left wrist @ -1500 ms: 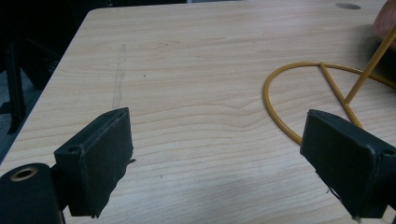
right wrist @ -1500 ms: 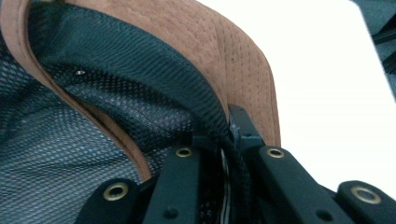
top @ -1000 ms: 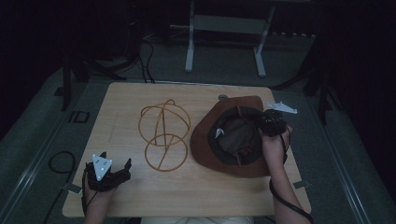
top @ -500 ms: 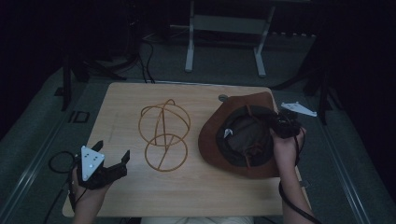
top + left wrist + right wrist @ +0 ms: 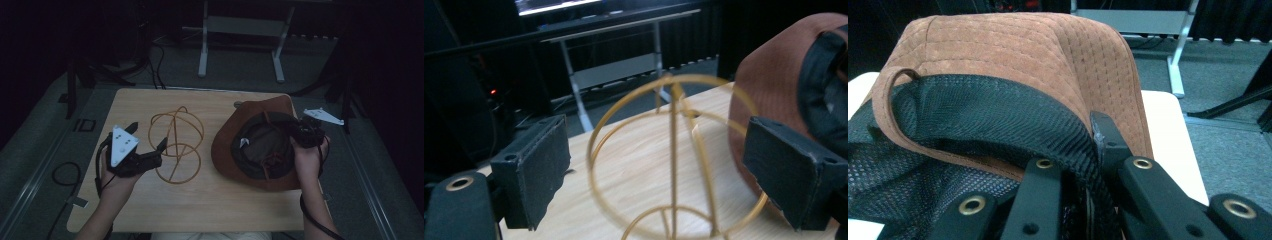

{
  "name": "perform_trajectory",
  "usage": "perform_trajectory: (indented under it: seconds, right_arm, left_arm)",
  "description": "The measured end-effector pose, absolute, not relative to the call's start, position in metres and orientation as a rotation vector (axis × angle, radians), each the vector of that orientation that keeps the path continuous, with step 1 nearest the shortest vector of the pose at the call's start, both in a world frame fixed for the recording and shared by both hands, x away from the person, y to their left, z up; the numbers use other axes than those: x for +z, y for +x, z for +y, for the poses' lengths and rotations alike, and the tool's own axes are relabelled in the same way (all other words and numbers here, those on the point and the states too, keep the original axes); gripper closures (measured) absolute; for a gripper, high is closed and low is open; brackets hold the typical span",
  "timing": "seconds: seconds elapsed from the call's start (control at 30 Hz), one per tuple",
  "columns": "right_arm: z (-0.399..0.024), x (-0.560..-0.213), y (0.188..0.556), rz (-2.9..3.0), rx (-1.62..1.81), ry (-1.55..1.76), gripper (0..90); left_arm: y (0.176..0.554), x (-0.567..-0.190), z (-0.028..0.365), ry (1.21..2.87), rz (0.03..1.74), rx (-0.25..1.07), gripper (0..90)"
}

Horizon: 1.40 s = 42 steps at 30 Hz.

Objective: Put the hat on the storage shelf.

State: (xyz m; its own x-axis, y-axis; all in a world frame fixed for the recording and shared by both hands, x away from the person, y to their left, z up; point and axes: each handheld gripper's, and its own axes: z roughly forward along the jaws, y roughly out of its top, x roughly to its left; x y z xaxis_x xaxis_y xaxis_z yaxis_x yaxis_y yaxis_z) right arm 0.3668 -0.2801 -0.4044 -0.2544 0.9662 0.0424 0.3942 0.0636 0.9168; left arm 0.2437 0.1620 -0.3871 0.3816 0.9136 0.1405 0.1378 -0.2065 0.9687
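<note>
Hat [image 5: 252, 150], brown suede with black mesh lining, sits right of centre, its rim clamped in the right gripper [image 5: 300, 132]. Left gripper [image 5: 150, 150], lower left, spreads wide beside the gold wire stand [image 5: 175, 145].

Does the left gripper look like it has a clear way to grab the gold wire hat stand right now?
Probably yes. The left gripper is open beside the wire hat stand, which shows framed between its fingers with nothing in front. The brown hat sits off to the side.
</note>
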Motion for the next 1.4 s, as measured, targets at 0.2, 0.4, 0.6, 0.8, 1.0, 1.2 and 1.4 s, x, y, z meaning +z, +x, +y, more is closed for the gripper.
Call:
perform_trajectory:
  seconds: [0.2, 0.4, 0.6, 0.8, 1.0, 1.2, 1.4]
  right_arm:
    - [-0.281, -0.401, 0.365, 1.718, 1.198, 1.360, 83.7]
    - [-0.282, -0.394, 0.362, 1.704, 1.221, 1.346, 83.7]
    - [-0.284, -0.390, 0.359, 1.697, 1.241, 1.343, 83.7]
    - [-0.289, -0.387, 0.355, 1.686, 1.254, 1.339, 83.6]
    - [-0.292, -0.389, 0.353, 1.692, 1.261, 1.345, 83.6]
    - [-0.295, -0.391, 0.349, 1.689, 1.267, 1.343, 83.6]
    - [-0.295, -0.391, 0.348, 1.680, 1.282, 1.344, 83.6]
  left_arm:
    - [0.259, -0.373, 0.129, 1.655, 0.868, 0.926, 13.7]
    - [0.272, -0.367, 0.098, 1.687, 0.816, 0.911, 13.7]
    - [0.290, -0.366, 0.063, 1.740, 0.765, 0.871, 15.0]
    - [0.311, -0.371, 0.020, 1.789, 0.730, 0.797, 15.0]
    - [0.324, -0.381, -0.009, 1.824, 0.713, 0.760, 15.0]
    - [0.335, -0.393, -0.035, 1.863, 0.710, 0.732, 15.0]
    - [0.353, -0.407, -0.045, 1.889, 0.771, 0.707, 15.1]
